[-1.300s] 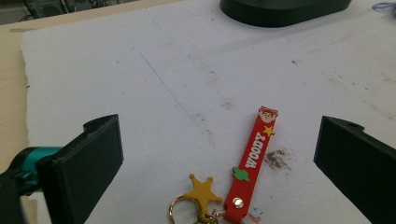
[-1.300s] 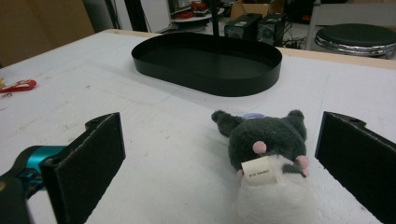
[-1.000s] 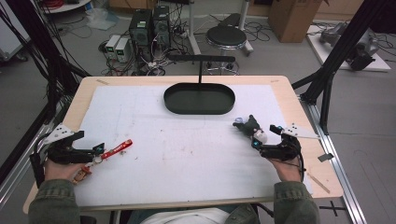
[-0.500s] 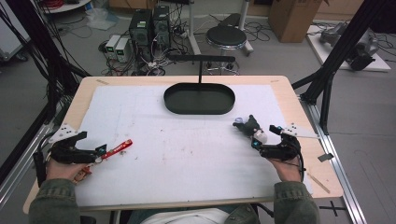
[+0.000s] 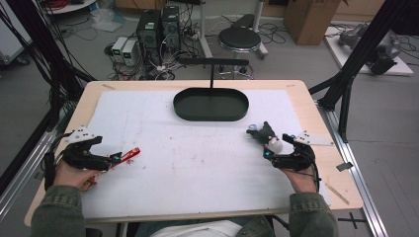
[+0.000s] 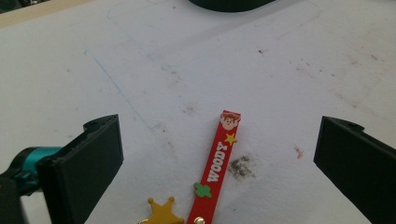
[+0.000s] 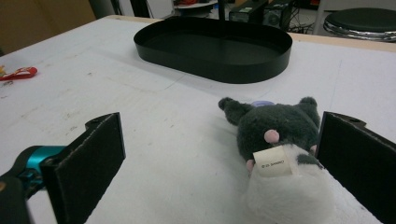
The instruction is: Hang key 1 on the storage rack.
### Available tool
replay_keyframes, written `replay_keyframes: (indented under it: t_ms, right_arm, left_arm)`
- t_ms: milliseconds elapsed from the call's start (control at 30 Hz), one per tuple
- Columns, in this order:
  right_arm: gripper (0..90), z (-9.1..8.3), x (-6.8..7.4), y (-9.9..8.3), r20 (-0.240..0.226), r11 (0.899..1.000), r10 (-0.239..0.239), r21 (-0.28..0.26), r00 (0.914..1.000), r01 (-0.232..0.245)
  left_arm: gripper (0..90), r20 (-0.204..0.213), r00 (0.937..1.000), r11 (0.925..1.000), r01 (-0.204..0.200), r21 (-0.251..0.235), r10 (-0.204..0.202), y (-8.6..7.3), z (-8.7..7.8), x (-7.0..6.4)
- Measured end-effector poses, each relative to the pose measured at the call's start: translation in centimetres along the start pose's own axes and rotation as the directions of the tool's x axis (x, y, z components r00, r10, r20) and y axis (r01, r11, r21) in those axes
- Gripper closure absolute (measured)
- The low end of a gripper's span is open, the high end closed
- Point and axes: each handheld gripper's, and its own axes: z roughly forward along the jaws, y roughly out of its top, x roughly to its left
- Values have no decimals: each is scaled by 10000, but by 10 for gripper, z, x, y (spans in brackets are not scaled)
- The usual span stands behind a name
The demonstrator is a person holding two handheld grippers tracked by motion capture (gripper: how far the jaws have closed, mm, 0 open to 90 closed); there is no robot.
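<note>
left gripper [image 6: 219, 154] hangs jaws spread over a red strap [image 6: 217, 163]; right gripper [image 7: 224, 158], jaws wide too, flanks a plush [image 7: 280, 140] – both lie on the mat, ungrasped. likely next: close, lift, carry to the far tray [image 5: 211, 116].

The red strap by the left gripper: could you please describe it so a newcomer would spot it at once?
Start at the black oval tray at the table's far middle, then look to the near left, where the left gripper rests. Between its open jaws lies the red strap, printed WOODY in white, with a cowboy face, yellow star and green cactus.
</note>
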Motion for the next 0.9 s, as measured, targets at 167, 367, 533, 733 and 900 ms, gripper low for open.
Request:
replay_keyframes:
  t_ms: [167,367,533,733,900]
  right_arm:
    - [5,0,0,0,38,10000,-61,-10,10000,61]
    - [5,1,0,-1,36,9999,-31,123,10000,31]
    - [5,1,0,-1,39,9998,-43,198,10000,42]
    - [5,-1,-2,-1,111,10000,15,85,9999,-16]
    - [5,-1,-3,-1,116,10000,43,82,9999,-44]
  left_arm:
    - [18,222,9990,9982,-401,449,391,11,7,-2]
    - [24,632,9966,9874,-623,1454,536,20,23,1]
    - [28,879,9927,9661,-1013,2375,825,21,39,0]
    - [32,1368,9862,9367,-1338,3235,936,19,61,1]
    - [129,1600,9840,9228,-1319,3621,779,18,68,4]
